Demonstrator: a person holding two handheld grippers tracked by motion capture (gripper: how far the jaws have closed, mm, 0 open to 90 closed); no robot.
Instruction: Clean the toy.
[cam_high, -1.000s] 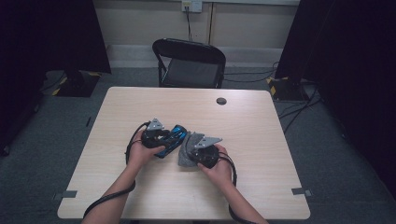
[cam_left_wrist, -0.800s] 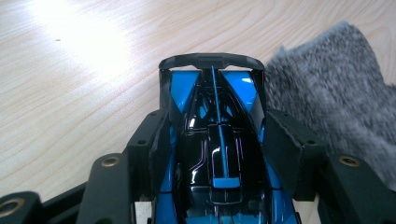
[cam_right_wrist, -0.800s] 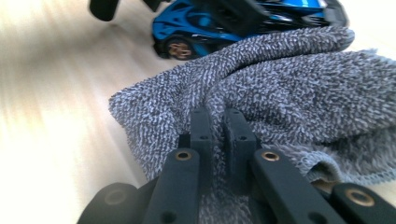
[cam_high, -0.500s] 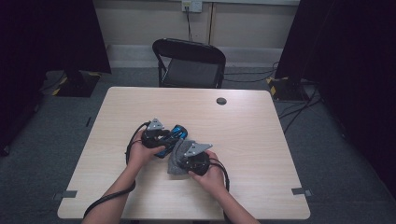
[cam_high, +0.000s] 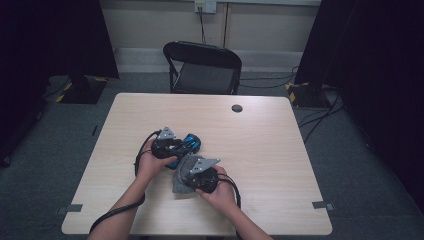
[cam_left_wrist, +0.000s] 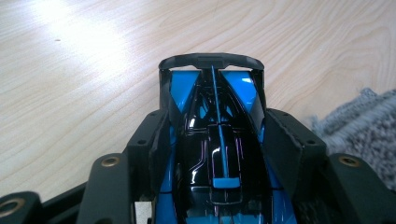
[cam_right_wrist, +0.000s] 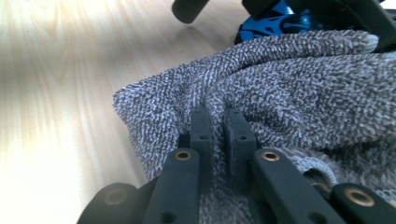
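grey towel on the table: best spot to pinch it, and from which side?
Pinch a raised fold near the edge of the grey towel, coming in low along the table from the person's side. The cloth lies bunched, so its ridges give the jaws something to close on; the right gripper grips such a fold now. The far side is crowded by the toy car.

Toy car and cloth, both gripped, mid-table.

Blue-and-black toy car (cam_left_wrist: 217, 140), glossy, upright, rear wing facing away, clamped at its flanks. Grey terry cloth (cam_right_wrist: 289, 88), rumpled, one fold pinched, lies on the table just beside the car, on the person's side of it.
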